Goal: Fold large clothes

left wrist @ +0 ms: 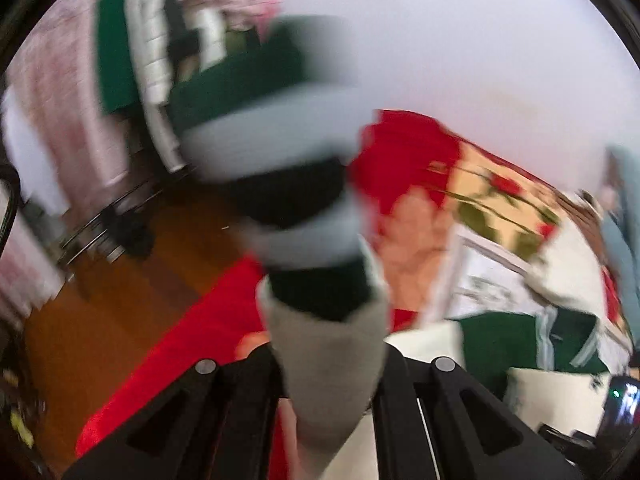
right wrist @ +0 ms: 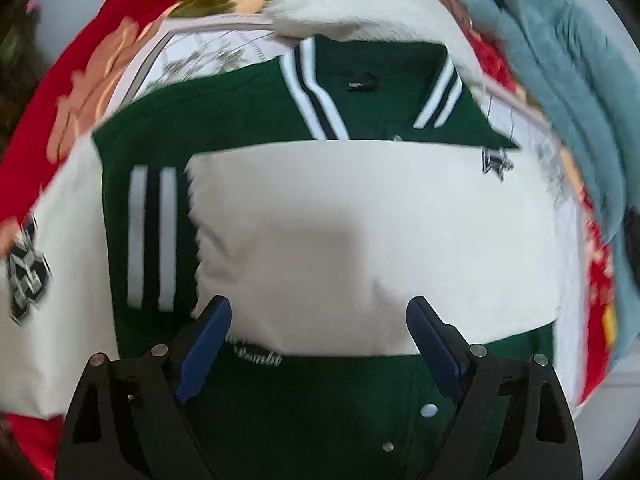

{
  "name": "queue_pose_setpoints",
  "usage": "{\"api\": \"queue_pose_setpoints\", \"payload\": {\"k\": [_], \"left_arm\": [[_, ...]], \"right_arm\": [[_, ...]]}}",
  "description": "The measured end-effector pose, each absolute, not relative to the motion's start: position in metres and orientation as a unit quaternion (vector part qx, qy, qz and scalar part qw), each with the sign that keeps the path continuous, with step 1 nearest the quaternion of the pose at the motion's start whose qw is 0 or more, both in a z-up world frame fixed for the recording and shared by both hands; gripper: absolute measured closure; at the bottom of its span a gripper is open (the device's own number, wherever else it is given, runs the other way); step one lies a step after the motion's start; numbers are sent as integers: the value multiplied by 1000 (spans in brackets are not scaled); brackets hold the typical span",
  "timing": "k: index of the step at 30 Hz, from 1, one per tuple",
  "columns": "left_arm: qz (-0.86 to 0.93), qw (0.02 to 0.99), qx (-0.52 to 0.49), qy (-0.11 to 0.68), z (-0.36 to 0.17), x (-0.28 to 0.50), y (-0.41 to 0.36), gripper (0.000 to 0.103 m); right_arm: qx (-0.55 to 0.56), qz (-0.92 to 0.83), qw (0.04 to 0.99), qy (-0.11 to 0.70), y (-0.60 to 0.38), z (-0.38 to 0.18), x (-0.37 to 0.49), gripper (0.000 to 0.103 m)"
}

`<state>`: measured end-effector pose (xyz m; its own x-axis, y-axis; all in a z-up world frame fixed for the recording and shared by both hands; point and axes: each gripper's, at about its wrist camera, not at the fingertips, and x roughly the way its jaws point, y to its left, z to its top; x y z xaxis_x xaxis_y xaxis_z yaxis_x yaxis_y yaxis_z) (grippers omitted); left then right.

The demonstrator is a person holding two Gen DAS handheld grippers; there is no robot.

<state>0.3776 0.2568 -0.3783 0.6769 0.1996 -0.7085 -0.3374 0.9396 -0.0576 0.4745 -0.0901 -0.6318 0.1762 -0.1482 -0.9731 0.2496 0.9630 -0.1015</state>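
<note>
Gripping a ribbed cuff, my left hand-held gripper is clamped shut on the sleeve, which is lifted off the bed. My right hand-held gripper gapes wide and empty just above the jacket, which lies flat with a cream sleeve folded across its chest below the collar. I judge the jacket thick, soft and fairly heavy; cuffs and hems give firm holds. Under the jacket lies a floral bedspread; beyond it, blue fabric, wooden floor and a white wall.
</note>
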Motion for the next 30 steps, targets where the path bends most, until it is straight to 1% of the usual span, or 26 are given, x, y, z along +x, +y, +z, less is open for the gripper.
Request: {"api": "queue_pose_setpoints", "payload": {"k": [5,9,12,17,21,22,25,27,28,29,30], "left_arm": [[51,920,-79,380,-360,406,139,101],[-27,916,-80,393,-360,419,38,101],[-71,905,-75,414,-375,423,-27,101],[-130,875,-51,463,-420,421,-123,101],[-135,850,-17,509,-450,411,-169,99],[-131,842,-7,523,-460,410,-178,98],[-121,826,17,551,-474,411,-194,98],[-117,823,18,555,-476,410,-197,95],[-117,825,12,554,-474,410,-194,91],[-119,825,6,552,-473,410,-193,76],[-124,823,-2,554,-474,410,-192,64]], "right_arm": [[114,-142,756,629,-168,-624,460,12],[150,-169,738,636,-253,-626,433,12],[163,-197,724,641,-310,-630,412,12],[183,-235,706,642,-397,-640,382,12],[212,-244,694,643,-435,-652,362,12],[220,-242,692,644,-442,-655,361,12],[244,-229,689,643,-457,-659,352,12],[259,-214,689,643,-464,-659,350,12],[264,-206,688,644,-468,-659,350,12],[269,-198,687,646,-470,-659,350,12],[273,-190,686,647,-473,-659,350,12]]}}
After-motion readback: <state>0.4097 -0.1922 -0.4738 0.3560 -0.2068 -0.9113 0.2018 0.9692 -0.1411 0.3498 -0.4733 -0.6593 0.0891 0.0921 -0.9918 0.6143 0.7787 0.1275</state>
